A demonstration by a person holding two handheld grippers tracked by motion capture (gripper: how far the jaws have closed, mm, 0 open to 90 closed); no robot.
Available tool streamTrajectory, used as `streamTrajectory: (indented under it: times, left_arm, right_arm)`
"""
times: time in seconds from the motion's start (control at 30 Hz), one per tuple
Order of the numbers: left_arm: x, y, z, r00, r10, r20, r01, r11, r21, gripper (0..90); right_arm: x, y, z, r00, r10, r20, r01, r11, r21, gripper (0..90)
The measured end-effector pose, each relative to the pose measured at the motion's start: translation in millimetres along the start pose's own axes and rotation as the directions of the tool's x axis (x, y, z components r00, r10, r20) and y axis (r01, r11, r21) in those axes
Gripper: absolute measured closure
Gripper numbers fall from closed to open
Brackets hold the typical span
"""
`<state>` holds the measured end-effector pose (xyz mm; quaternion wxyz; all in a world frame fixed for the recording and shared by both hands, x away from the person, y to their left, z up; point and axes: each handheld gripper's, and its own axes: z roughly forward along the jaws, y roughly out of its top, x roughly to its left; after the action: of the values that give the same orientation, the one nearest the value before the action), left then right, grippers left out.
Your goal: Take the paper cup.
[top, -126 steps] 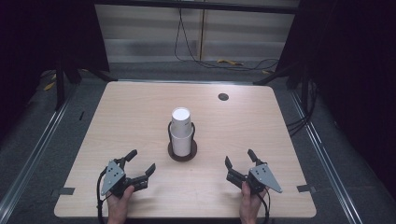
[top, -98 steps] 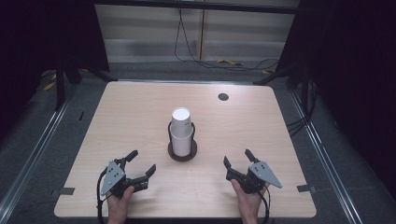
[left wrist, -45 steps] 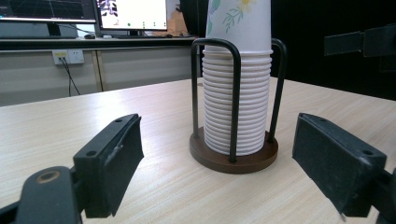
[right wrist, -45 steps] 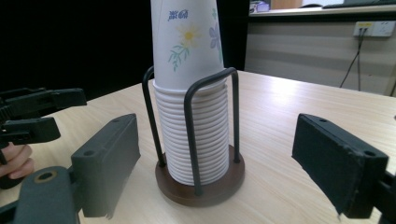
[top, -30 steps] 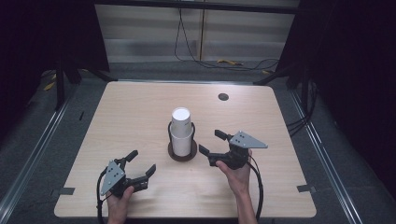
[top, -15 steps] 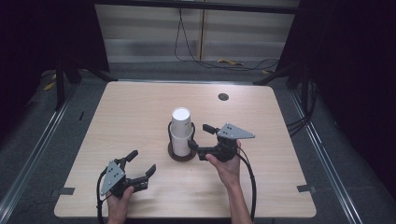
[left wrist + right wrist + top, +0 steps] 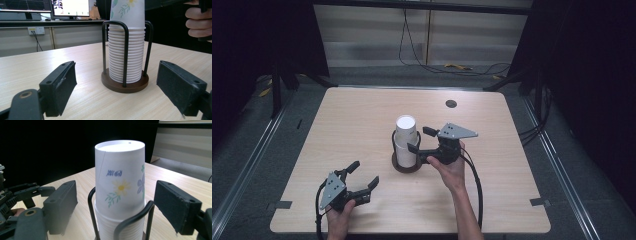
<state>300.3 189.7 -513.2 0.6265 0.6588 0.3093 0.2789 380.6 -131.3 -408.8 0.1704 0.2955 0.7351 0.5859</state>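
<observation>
The right tool closes in, jaws spread either side of the top cup — not yet pinching. The stack sits in its wire holder mid-surface; the left tool rests spread.

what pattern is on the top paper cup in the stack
White with printed flowers, a yellow-centred daisy with green leaves and blue lettering, on the top cup; clearest in the right gripper view.
</observation>
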Motion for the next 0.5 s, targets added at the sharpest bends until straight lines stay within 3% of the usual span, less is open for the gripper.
streamTrajectory:
  times: [0.5]
  left_arm:
    - [-0.5, 0.0, 0.3, 1.0, -0.002, 0.001, 0.002, 1.0, -0.003, 15.8]
  right_arm:
    - [-9.0, 18.1, 17.1, 0.9995, 0.009, -0.03, -0.007, 0.999, 0.05, 18.0]
